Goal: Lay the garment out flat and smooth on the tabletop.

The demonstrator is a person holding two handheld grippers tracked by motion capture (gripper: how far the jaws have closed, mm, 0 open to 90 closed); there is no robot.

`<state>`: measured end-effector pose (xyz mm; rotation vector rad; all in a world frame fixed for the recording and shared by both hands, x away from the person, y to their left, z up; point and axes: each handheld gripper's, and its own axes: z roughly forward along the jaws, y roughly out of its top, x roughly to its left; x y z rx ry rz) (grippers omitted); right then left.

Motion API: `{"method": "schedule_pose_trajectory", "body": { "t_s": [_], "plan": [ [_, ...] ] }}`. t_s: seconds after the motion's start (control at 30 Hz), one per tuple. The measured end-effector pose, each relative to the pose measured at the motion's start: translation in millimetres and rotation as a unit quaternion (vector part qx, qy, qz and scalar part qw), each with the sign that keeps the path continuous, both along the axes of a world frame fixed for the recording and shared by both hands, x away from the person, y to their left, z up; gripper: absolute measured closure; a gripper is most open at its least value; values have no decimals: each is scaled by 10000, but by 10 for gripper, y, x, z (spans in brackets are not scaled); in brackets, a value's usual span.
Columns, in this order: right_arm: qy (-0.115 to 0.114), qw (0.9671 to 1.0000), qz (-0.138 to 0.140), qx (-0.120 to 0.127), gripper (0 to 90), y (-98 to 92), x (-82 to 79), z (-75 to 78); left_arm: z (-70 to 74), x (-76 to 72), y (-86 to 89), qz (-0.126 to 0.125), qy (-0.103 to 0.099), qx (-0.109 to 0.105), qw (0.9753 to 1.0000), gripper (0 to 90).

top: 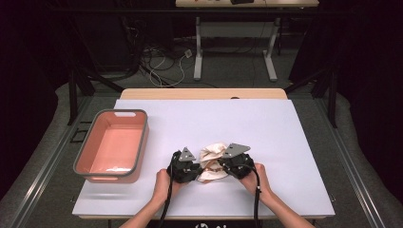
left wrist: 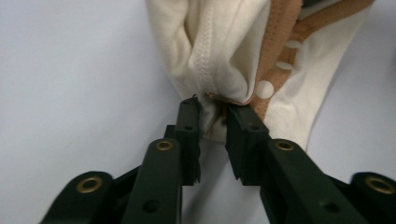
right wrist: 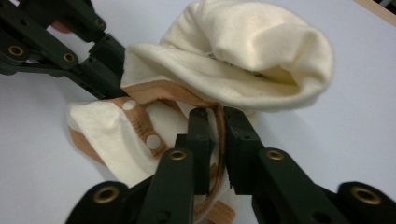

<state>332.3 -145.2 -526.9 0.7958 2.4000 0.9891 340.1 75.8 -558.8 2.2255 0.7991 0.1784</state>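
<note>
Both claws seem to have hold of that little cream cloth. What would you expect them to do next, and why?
Probably draw apart to spread it. The left gripper and right gripper each pinch a tan-trimmed edge of the cream garment, which lies bunched on the white table.

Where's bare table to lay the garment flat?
Bare white table lies right of and beyond the cream garment. Crowded: left gripper and right gripper pinch it near the front edge; pink bin stands left.
</note>
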Motion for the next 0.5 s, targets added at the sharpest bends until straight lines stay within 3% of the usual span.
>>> {"method": "schedule_pose_trajectory", "body": {
  "t_s": [0.5],
  "plan": [
    [60,9991,-316,261,877,-261,-11,39,51,-37,49,17,-55,-74,10000,860]
  ]
}}
